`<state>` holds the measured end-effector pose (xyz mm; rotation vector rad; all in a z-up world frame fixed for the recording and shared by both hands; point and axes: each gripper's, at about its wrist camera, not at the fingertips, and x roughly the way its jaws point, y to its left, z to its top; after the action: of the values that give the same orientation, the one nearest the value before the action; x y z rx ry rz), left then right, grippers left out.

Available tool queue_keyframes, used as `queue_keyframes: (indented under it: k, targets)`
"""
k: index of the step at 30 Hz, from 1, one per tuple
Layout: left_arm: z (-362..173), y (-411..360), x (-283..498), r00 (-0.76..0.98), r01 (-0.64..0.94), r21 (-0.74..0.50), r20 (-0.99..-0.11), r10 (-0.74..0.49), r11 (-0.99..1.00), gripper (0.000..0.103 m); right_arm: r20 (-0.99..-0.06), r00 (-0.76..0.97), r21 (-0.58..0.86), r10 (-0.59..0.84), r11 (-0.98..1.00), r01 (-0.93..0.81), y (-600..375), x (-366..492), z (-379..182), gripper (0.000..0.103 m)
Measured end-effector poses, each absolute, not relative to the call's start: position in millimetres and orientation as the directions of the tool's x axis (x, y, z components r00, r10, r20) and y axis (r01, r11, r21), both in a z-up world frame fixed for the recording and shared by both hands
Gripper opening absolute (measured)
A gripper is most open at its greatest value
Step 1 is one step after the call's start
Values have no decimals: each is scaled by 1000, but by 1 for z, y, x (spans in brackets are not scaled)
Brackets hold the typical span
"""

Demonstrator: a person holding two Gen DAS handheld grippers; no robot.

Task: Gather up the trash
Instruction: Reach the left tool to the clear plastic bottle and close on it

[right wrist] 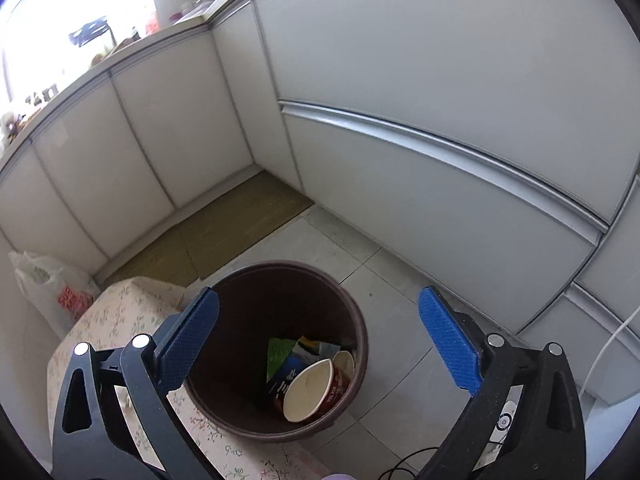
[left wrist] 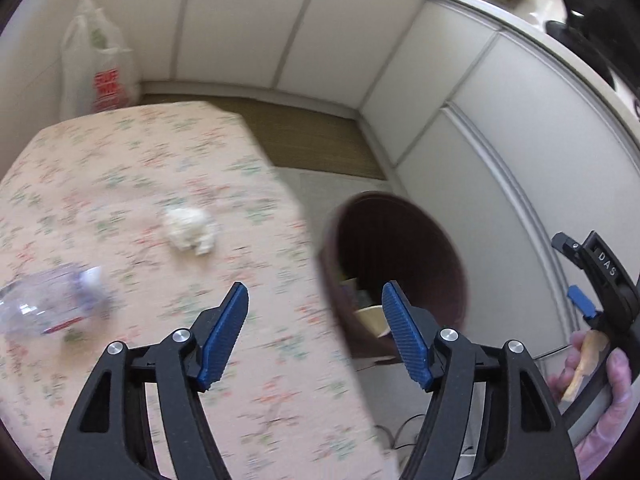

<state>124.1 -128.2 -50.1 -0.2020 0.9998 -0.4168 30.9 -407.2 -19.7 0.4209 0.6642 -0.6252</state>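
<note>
A crumpled white paper ball point(left wrist: 188, 229) lies on the floral tablecloth point(left wrist: 152, 184), and a clear plastic bottle point(left wrist: 48, 304) lies on its side at the left. My left gripper point(left wrist: 314, 294) hangs open over the table's right edge with nothing between its blue pads. The brown trash bin point(left wrist: 400, 264) stands on the floor beside the table. In the right wrist view the bin point(right wrist: 280, 344) holds a paper cup point(right wrist: 310, 386) and wrappers. My right gripper point(right wrist: 318, 306) is open and empty above the bin. The right gripper's body point(left wrist: 604, 288) and a gloved hand show at the left view's right edge.
White cabinet fronts point(right wrist: 400, 100) wrap around the corner behind the bin. A white plastic bag point(left wrist: 100, 68) with red print stands on the floor behind the table. A woven mat point(right wrist: 224, 224) lies by the cabinets. Cables point(right wrist: 404, 464) run across the tiled floor.
</note>
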Motion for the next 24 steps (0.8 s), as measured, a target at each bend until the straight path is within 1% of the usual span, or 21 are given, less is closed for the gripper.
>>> queue_keyframes:
  k: [4,5,6,8,9,10,12,13,15,17,21,24]
  targets:
    - [-62,-62,125,439,156,-302,-831,-340,940,69,-707,616,96,-348,815,571,-369,53,-27,96]
    - [-64,-46,126,428,150,-268,-850,-307,952,70,-712,616,79,-338,833,548,-358,59,-29,96]
    - [-67,-35,128,412,162,-226,-869,-274,960,74,-715,616,62,-330,848,526,-346,64,-30,96]
    - [-78,-24,134,333,253,-99,-925,-183,962,80,-721,619,35,-311,876,481,-326,73,-32,96]
    - [-85,-21,135,304,313,-12,-946,-112,950,80,-724,621,25,-301,888,459,-317,77,-33,96]
    - [-91,-19,134,303,376,93,-952,-28,922,80,-727,623,18,-290,899,439,-308,81,-34,96]
    - [-104,-18,130,328,498,266,-939,104,826,80,-734,626,14,-263,916,402,-291,90,-37,96]
    - [-111,-17,129,328,550,308,-935,139,776,80,-738,627,20,-250,920,390,-285,93,-38,96]
    - [-125,-18,128,316,643,357,-929,190,677,80,-744,628,35,-228,925,377,-275,98,-40,96]
    - [-138,-18,131,320,683,394,-918,233,615,80,-747,627,48,-221,923,382,-272,103,-41,96]
    - [-156,-22,150,329,695,422,-907,265,583,80,-764,614,72,-199,919,388,-267,108,-47,96]
    - [-169,-23,163,324,698,430,-903,283,572,80,-770,604,51,-204,924,378,-262,111,-51,96]
